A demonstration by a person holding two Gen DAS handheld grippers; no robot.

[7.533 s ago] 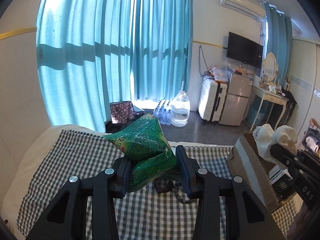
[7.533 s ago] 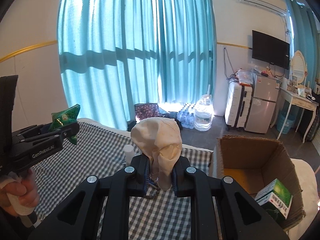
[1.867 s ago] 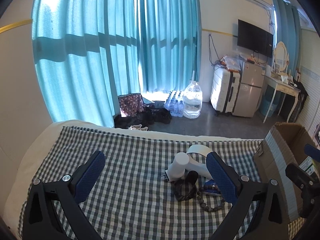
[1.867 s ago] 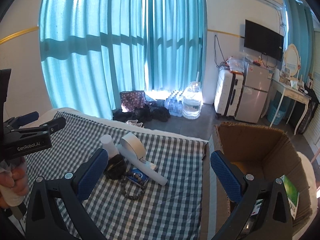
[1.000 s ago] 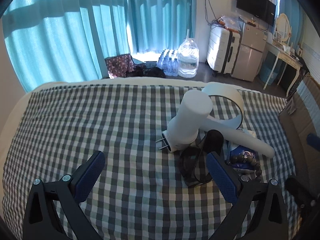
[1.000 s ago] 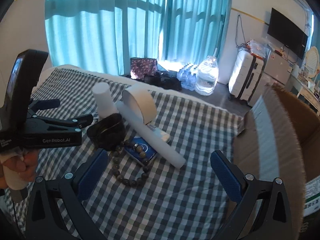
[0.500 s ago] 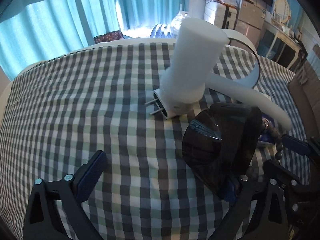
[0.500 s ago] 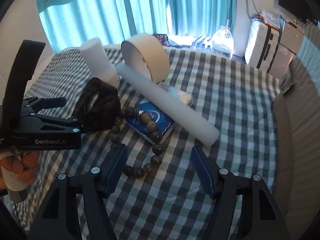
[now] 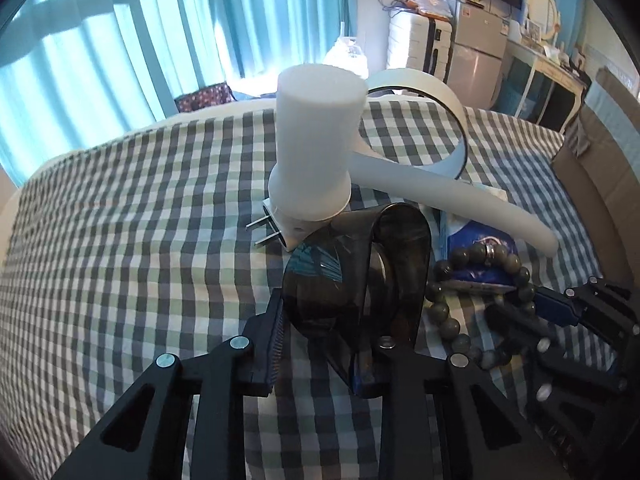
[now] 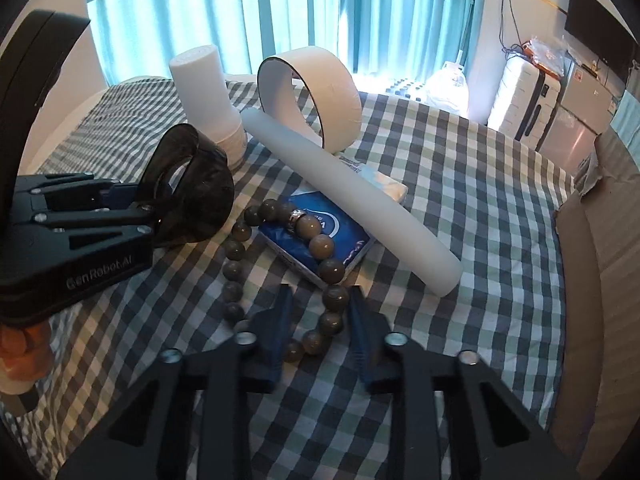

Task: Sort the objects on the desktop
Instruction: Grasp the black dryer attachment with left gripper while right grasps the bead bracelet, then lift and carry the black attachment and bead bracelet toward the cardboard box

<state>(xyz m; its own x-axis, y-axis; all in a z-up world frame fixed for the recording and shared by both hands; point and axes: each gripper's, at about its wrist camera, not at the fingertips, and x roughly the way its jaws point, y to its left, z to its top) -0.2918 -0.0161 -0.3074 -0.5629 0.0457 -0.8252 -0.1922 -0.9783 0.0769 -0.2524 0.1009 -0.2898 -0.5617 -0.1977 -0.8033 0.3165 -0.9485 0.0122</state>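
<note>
My left gripper (image 9: 326, 334) is shut on a dark smoky tape dispenser (image 9: 352, 276), which also shows in the right wrist view (image 10: 192, 192). My right gripper (image 10: 318, 320) has its jaws narrowed around the near side of a grey-brown bead bracelet (image 10: 320, 246); whether the pads touch the beads is unclear. The bracelet (image 9: 464, 280) lies over a blue tissue pack (image 10: 320, 224). A white plug-in device (image 9: 316, 160), a white tube (image 10: 348, 192) and a wide tape roll (image 10: 316, 92) lie behind on the checked cloth (image 9: 120, 240).
A cardboard box (image 10: 600, 240) stands at the right edge of the bed. Teal curtains (image 10: 240, 8), a white suitcase (image 10: 524, 96) and a water jug (image 10: 448, 88) are beyond the far edge. The left gripper body (image 10: 76, 240) sits at the left.
Both grippers came down over the pile and narrowed. The left one has closed onto the dark tape dispenser. The right one's jaws have drawn in around the bracelet's near beads.
</note>
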